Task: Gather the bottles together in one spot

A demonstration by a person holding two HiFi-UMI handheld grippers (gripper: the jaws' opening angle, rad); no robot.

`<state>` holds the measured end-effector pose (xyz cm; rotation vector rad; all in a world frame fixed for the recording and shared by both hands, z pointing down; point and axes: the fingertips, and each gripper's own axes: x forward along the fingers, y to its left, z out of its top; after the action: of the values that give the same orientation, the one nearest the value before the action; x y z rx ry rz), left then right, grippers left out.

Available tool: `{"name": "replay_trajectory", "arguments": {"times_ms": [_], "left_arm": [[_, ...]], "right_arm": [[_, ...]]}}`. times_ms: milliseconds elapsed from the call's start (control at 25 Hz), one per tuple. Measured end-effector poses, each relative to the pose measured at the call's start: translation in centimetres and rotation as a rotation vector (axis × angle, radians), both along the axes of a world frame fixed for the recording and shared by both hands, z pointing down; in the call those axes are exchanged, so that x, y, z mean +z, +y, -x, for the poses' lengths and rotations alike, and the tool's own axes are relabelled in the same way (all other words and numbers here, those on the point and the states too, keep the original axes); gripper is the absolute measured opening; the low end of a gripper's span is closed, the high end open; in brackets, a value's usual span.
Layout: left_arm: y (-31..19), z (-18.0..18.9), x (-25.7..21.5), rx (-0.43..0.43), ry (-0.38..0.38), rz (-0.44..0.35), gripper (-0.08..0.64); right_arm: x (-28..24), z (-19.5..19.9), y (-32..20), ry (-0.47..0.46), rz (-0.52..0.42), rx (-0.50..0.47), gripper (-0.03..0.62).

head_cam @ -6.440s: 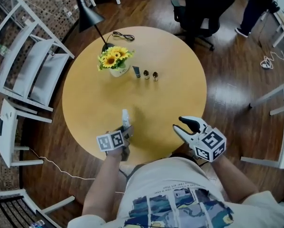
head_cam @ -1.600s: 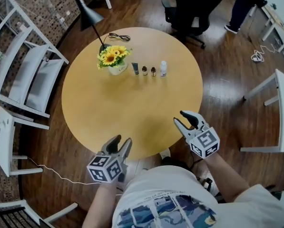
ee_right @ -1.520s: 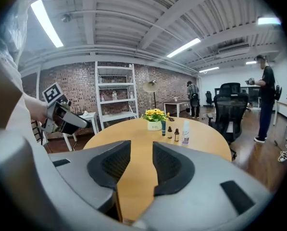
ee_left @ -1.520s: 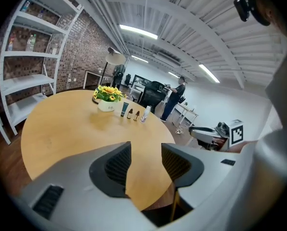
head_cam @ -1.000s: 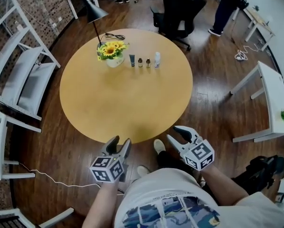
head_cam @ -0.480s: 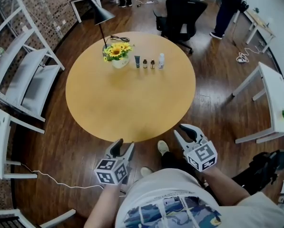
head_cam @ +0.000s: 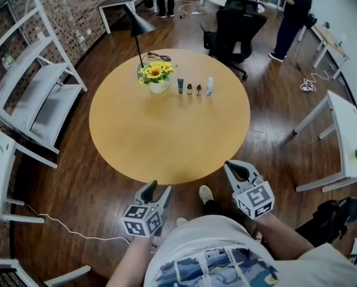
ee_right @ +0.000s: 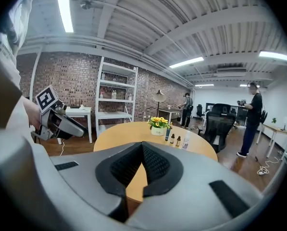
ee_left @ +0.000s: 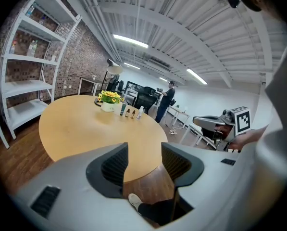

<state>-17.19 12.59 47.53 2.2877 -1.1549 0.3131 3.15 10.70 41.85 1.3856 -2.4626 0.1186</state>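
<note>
From where I sit the gathering looks done. On the far side of the round surface (head_cam: 166,142) the bottles stand upright in one short row. A dark tube (head_cam: 180,86) is just beside the sunflower pot (head_cam: 159,81), then come a small brown bottle (head_cam: 189,89), a second brown bottle (head_cam: 198,89) and a clear bottle (head_cam: 209,86) at the right end. Each is near its neighbour, though I cannot tell whether any touch. Both tools hang off the near edge, over the wooden floor (head_cam: 268,130). The left gripper (head_cam: 156,190) has its jaws spread, with only floor and a shoe (ee_left: 133,201) showing through the gap. The right gripper (head_cam: 232,167) has just been closing, and its jaws are pressed together on nothing. What worries me is any further reach. The row is well across the surface, so I would come in low and stretched. A spread jaw sweeping sideways could then clip the clear bottle, which looks narrow and tippy, and knock it into the brown ones. Nudging from the left instead risks the pot, and the lamp (head_cam: 136,26) standing behind it. I judge it safer to leave the row alone.
</note>
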Motion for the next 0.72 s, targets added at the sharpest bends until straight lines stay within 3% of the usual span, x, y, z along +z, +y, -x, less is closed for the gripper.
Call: {"name": "replay_trajectory", "arguments": {"times_ms": [360,720], "left_arm": [[0.7,1.1,0.1,-0.033,0.007,0.003,0.198],[1.6,1.4,0.9,-0.044,0.011,0.025,0.198]], "right_arm": [[0.6,1.4,0.3,0.0,0.06,-0.039,0.0],[1.9,2.1,0.7,0.017,0.061,-0.082,0.0]]}}
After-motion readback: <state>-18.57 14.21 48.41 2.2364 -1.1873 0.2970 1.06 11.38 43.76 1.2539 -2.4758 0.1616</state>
